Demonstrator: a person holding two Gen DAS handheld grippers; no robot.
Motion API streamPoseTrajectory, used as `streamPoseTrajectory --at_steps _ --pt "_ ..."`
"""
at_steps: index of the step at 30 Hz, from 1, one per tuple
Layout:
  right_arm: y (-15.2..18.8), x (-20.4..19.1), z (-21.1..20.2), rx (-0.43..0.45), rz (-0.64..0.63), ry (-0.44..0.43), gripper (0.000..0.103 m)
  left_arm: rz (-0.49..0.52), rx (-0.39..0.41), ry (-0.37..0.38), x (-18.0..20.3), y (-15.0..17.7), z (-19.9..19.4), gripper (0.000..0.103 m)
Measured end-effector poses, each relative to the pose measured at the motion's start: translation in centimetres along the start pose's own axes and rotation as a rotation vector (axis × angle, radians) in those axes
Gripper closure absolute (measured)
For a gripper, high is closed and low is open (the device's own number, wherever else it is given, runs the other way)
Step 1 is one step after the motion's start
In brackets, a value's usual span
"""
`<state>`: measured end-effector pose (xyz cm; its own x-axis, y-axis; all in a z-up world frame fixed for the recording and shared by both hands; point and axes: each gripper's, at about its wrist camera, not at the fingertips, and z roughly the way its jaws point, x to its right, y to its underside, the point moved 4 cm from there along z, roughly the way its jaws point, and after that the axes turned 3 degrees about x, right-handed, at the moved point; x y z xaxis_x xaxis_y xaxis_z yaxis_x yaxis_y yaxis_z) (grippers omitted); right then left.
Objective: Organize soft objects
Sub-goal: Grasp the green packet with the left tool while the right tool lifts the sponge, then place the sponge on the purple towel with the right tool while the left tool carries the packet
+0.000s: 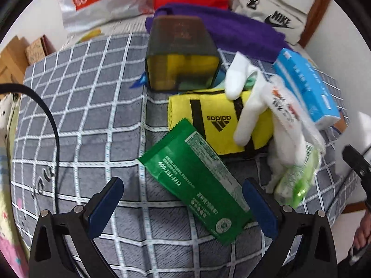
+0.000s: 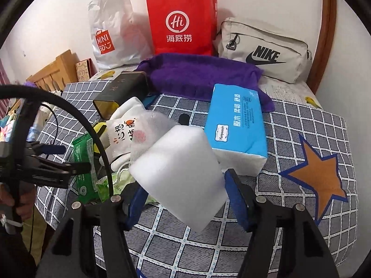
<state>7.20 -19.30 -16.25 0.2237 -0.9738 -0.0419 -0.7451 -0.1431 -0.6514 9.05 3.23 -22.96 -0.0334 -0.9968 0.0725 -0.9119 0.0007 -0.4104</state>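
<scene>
the right hand-held gripper (image 2: 183, 199) has its blue pads pinched on a white foam block (image 2: 178, 176), and the block sits clear of the bed (image 2: 301, 125), tilted, with its far corner up near the blue tissue pack (image 2: 236, 127). so one soft thing is in the grip and apparently on its way somewhere, though where it is meant to land the pictures don't say.

over on the left, the left hand-held gripper (image 1: 183, 206) is spread wide, nothing pressed between the pads, hovering just above the green wipes packet (image 1: 197, 183) that lies flat and slanted on the checked cover. that looks like the next pick lining up, but it is not yet taken.

the rest is plainly unsorted. a yellow adidas pouch (image 1: 208, 120) lies just beyond the green packet, white socks (image 1: 245, 106) drape across it, a light green packet (image 1: 296, 180) sits at the near right of the heap, and a dark box (image 1: 180, 53) stands behind. a purple towel (image 2: 199, 74) is spread at the far end, with the miniso bag (image 2: 111, 32), the red paper bag (image 2: 183, 23) and the nike pouch (image 2: 264, 51) lined against the wall. whether anything has already gone inside those bags cannot be told from here; their openings are out of sight.

judgement: early going, one item lifted, most of the pile to sort.
</scene>
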Motion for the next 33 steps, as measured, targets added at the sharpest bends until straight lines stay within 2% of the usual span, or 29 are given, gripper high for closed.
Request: streamPoseTrajectory --at_steps 5,7,9,11,12,13,16,19,22,26,33 --pt "0.3 -0.2 0.5 -0.013 -0.001 -0.020 0.039 -0.010 -0.055 -0.031 1.7 0.3 2.1 0.000" --pt "0.5 -0.4 0.6 -0.018 -0.007 -0.027 0.039 -0.024 -0.041 -0.055 1.9 0.3 2.4 0.002" --pt "0.5 -0.5 0.7 -0.020 -0.011 -0.033 0.039 -0.033 -0.021 -0.070 1.8 0.2 2.0 0.011" --pt "0.5 -0.6 0.6 -0.018 -0.013 -0.040 0.039 -0.047 0.001 -0.087 1.3 -0.2 1.5 0.032" --pt "0.4 -0.5 0.7 -0.017 -0.012 -0.044 0.039 -0.057 0.002 -0.082 0.9 -0.4 1.2 0.036" --pt "0.4 -0.6 0.7 -0.017 -0.012 -0.048 0.039 -0.067 0.001 -0.072 0.5 -0.5 0.9 0.044" --pt "0.2 -0.6 0.7 -0.016 -0.008 -0.056 0.039 -0.080 -0.006 -0.041 -0.6 -0.9 0.5 0.055" --pt "-0.2 -0.6 0.5 -0.012 -0.005 -0.064 0.039 -0.078 0.008 -0.007 -1.0 -1.0 -0.1 0.060" --pt "-0.6 -0.5 0.2 -0.005 -0.001 -0.062 0.039 -0.065 0.023 -0.008 -1.4 -1.2 -0.9 0.063" --pt "-1.4 -0.5 -0.5 0.010 0.000 -0.065 0.039 -0.062 0.029 0.028 -2.3 -2.0 -1.6 0.064" --pt "-3.7 -0.1 -1.6 0.048 -0.001 -0.063 0.039 -0.060 0.079 0.015 -3.2 -3.9 -3.9 0.064"
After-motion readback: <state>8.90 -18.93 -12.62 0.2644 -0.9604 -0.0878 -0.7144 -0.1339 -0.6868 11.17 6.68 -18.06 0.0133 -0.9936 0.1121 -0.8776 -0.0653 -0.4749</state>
